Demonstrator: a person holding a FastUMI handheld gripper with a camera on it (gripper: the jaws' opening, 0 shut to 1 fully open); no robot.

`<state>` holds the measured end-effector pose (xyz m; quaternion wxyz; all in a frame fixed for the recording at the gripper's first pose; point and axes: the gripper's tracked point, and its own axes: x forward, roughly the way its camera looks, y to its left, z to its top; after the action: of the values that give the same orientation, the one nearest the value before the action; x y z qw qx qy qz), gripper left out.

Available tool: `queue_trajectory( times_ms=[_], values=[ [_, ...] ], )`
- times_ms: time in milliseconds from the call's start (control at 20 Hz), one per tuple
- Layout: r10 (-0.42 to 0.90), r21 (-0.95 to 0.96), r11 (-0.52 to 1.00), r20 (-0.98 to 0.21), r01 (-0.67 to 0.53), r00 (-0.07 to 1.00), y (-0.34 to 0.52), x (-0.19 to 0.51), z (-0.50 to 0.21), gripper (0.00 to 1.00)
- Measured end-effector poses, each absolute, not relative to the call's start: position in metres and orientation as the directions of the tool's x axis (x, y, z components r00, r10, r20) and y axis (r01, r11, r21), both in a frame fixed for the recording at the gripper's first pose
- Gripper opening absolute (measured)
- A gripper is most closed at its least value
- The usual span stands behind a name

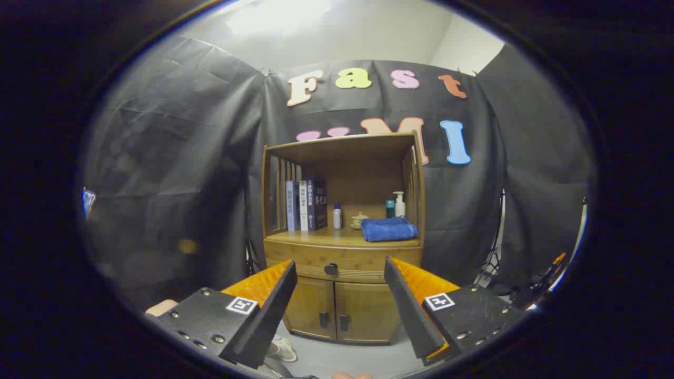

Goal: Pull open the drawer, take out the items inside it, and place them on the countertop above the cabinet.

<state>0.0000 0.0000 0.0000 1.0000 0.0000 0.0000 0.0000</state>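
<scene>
A wooden cabinet (342,295) stands ahead against the black cloth wall. Its drawer (342,263) is closed, with a dark round knob (330,269) at the front. My gripper (339,273) is open and some way short of the cabinet, with nothing between its fingers; the knob shows in the gap between the fingertips, slightly toward the left one. The countertop (337,238) above the drawer carries a folded blue towel (388,229). The drawer's contents are hidden.
Upright books (305,205), a small white bottle (337,216), a small lidded cup (359,219), a teal bottle (389,208) and a pump bottle (399,204) stand on the countertop under a shelf roof. Two lower doors (342,310) are closed. A shoe (284,348) rests on the grey floor.
</scene>
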Motion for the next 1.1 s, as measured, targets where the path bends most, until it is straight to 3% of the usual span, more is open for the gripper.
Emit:
queue_trajectory(
  times_ms=[1100],
  values=[
    [0.020, -0.028, 0.999, -0.039, -0.022, 0.999, 0.011, 0.007, -0.024, 1.00]
  ],
)
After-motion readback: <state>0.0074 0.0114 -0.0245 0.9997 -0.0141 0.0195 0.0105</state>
